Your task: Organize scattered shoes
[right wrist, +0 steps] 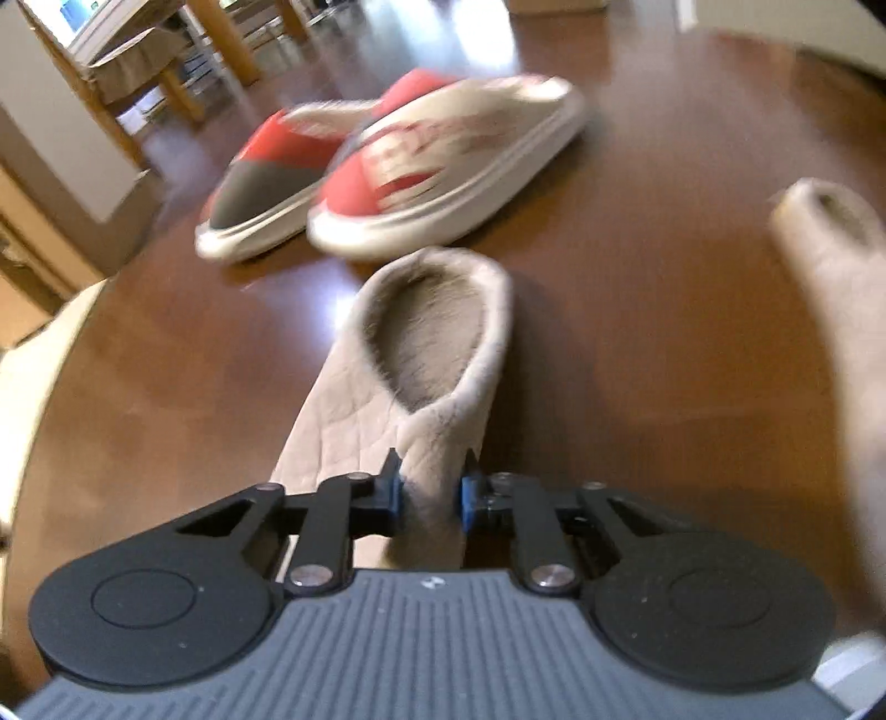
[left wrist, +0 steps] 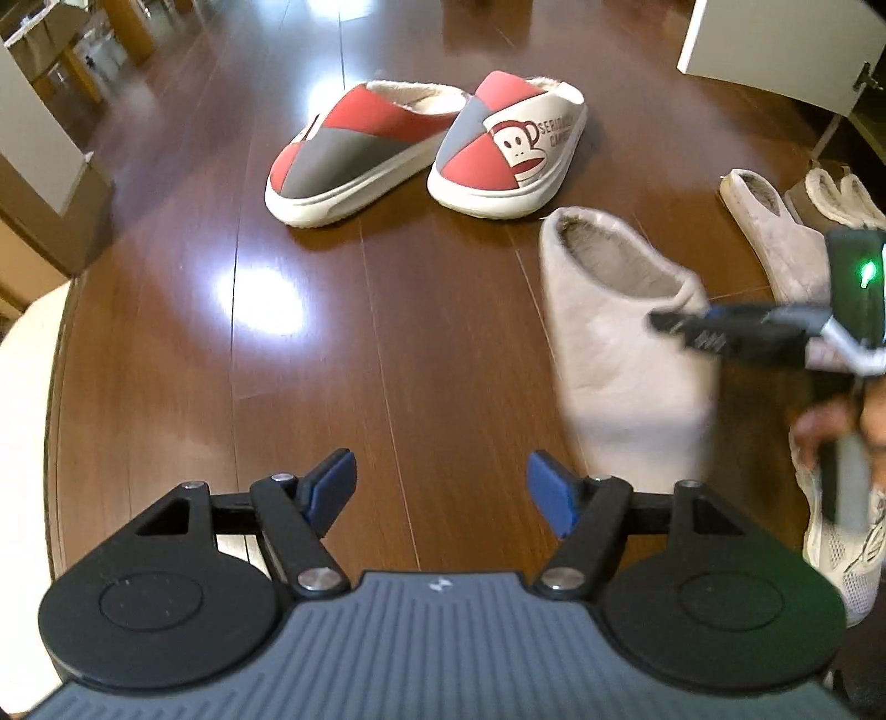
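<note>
A pair of red, grey and white monkey-print slippers (left wrist: 421, 149) stands side by side on the wooden floor (left wrist: 277, 360), also in the right wrist view (right wrist: 387, 166). My right gripper (right wrist: 429, 493) is shut on the upper of a beige furry slipper (right wrist: 421, 360) and holds it; from the left wrist view the gripper (left wrist: 681, 327) grips that slipper (left wrist: 620, 343) at its opening. Its beige mate (left wrist: 775, 232) lies on the floor to the right, blurred in the right wrist view (right wrist: 830, 277). My left gripper (left wrist: 440, 493) is open and empty above bare floor.
A brown fur-lined boot (left wrist: 830, 194) and a white mesh sneaker (left wrist: 847, 543) lie at the right edge. A white cabinet door (left wrist: 775, 50) stands open at the back right. Wooden furniture legs (left wrist: 127, 27) and a cardboard box (left wrist: 50, 144) stand at the back left.
</note>
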Demonstrator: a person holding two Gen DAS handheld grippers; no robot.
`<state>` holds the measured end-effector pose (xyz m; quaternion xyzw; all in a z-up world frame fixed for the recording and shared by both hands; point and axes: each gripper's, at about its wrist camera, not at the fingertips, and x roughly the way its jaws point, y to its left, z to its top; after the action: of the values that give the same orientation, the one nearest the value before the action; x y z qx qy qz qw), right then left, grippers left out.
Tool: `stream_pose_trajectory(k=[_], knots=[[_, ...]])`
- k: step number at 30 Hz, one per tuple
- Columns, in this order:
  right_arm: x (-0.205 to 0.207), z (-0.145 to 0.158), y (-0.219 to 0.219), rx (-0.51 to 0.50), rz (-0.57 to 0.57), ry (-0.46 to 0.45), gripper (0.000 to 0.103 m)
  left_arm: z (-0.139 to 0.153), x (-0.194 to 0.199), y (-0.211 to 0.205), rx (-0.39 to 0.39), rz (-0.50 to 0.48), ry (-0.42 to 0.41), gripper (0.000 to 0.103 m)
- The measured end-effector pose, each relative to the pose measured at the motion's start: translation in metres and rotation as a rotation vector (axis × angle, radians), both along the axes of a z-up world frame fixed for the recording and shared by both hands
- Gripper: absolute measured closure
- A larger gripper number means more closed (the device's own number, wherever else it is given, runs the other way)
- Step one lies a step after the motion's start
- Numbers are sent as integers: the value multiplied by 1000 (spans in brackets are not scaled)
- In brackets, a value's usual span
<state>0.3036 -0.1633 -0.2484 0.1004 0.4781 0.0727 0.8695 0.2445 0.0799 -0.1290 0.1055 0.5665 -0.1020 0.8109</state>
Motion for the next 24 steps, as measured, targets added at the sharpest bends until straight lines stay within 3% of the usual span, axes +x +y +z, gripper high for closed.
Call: stream_pose_trajectory(k=[3,5,7,8,9,10,11,12,13,15,18,24], knots=[[16,3,-40,-28,76,29,86,-5,-1,-5,-12,-13,23,32],[24,8,-61,-151,117,21,78,-8,-1,-9,-6,-22,28,32],[24,15,-77,-181,69,17,50,-9,-2,-13,-6,-31,33,32],[23,20,-88,-178,27,21,23,-9,-3,-15,-7,-34,36,32],[22,22,-92,-160,12,22,13,-10,-3,-17,-12,-35,42,32],[16,24,-98,-119,-10,9,13,-11,-2,-19,-18,-36,50,32],[9,22,-100,-90,-20,5,22,-13,-2,-21,-19,-38,53,32],[6,20,-100,-87,-21,7,65,-14,-2,-23,-20,-42,56,32],[1,10,-97,-120,-19,27,85,-14,-2,-26,-18,-49,57,32],[-2,5,-99,-121,-44,18,88,-14,-3,-31,-17,-62,54,32],[-11,7,-113,-77,-198,10,88,-13,-4,-37,-17,-77,49,32],[-22,2,-111,-106,-366,-13,88,-18,-5,-44,-22,-94,61,32]])
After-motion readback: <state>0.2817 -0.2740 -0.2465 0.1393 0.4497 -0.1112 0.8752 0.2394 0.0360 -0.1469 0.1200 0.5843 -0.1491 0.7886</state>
